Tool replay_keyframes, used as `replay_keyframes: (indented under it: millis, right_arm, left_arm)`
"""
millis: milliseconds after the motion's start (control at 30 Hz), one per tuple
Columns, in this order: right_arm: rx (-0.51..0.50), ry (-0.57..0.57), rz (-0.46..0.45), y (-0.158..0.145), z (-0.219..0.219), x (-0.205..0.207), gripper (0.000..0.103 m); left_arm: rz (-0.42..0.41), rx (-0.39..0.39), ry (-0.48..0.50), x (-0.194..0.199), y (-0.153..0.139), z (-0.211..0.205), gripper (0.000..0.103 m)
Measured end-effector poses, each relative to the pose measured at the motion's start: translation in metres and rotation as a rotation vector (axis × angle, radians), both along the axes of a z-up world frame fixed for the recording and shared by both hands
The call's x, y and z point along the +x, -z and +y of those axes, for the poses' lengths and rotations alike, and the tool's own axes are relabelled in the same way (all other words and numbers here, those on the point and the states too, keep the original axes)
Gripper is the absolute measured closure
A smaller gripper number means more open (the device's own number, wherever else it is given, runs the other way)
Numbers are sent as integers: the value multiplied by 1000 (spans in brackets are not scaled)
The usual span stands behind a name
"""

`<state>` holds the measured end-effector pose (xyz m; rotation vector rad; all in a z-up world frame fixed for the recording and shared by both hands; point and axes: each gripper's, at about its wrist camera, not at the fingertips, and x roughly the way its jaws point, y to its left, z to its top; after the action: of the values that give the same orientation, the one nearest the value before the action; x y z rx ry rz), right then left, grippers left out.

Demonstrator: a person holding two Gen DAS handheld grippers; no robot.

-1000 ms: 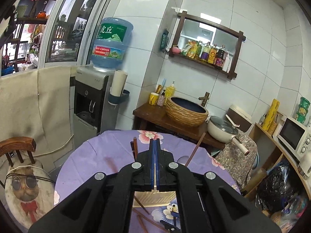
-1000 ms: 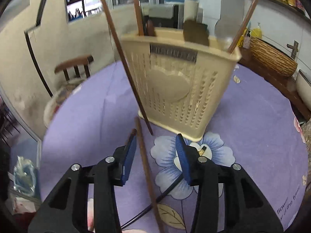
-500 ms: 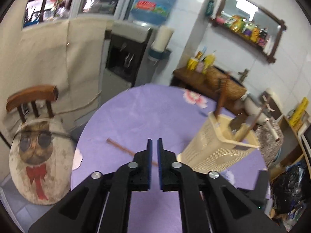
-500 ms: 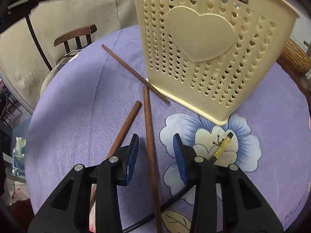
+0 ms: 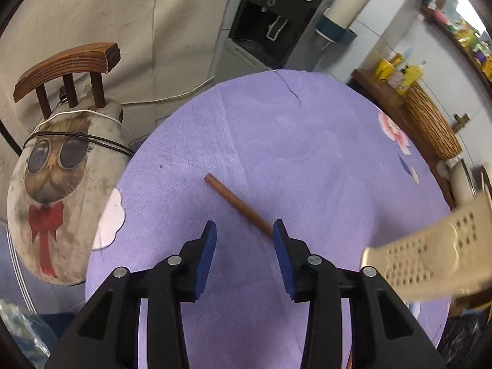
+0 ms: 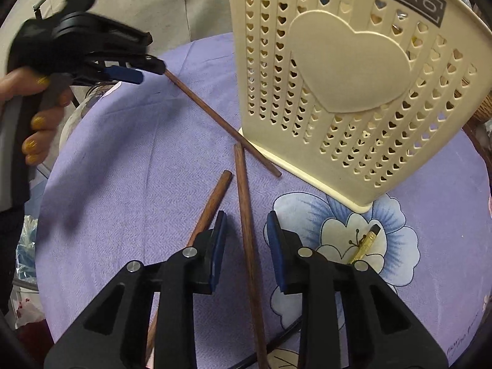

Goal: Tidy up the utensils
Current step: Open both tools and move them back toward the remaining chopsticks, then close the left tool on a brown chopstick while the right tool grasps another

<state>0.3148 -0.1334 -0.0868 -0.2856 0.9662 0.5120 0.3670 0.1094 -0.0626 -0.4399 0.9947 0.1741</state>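
Note:
Three brown chopsticks lie on the purple tablecloth beside the cream heart-pattern utensil holder (image 6: 347, 61). My right gripper (image 6: 246, 220) is low over the middle chopstick (image 6: 246, 215), its jaws closing. The stick runs between the blue pads with a gap on each side. A second chopstick (image 6: 212, 203) lies just left of the left finger. My left gripper (image 5: 244, 227), also in the right wrist view (image 6: 147, 69), has its jaws opening by the far chopstick (image 5: 236, 203), which runs toward its right finger. The pads hold nothing. The holder (image 5: 430, 261) blurs at the right.
A gold-and-black pen (image 6: 366, 243) lies on the flower print right of my right gripper, with a thin black cable (image 6: 276, 347) near the front. A chair with a cat cushion (image 5: 55, 184) stands off the table's left edge. A water dispenser (image 5: 270, 18) is behind.
My left gripper dropped from above the holder to the tablecloth by the far chopstick, and its jaws went from shut to open. My right gripper sank over the middle chopstick and narrowed.

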Motion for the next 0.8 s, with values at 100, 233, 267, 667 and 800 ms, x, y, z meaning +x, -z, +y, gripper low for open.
replay_keyframes:
  millis: [100,233,267,667,800]
  right_arm:
    - [1,-6,-2,2,3,0,76]
    - [-9,-20,1,3,4,-1,77]
    - [-9,-25,5,2,4,-1,79]
    - [-87,-133,22,1,25,-15,96]
    - [-93,-140,30,2,20,-23,96]
  left_arm:
    - [31,-24,-18,16,4,0,65]
    - [79,22,-4,32,7,-8,66]
    - [82,32,5,34,7,-10,69]
    - [95,84,28,51,9,-14,90]
    - [86,97,26,55,8,-16,93]
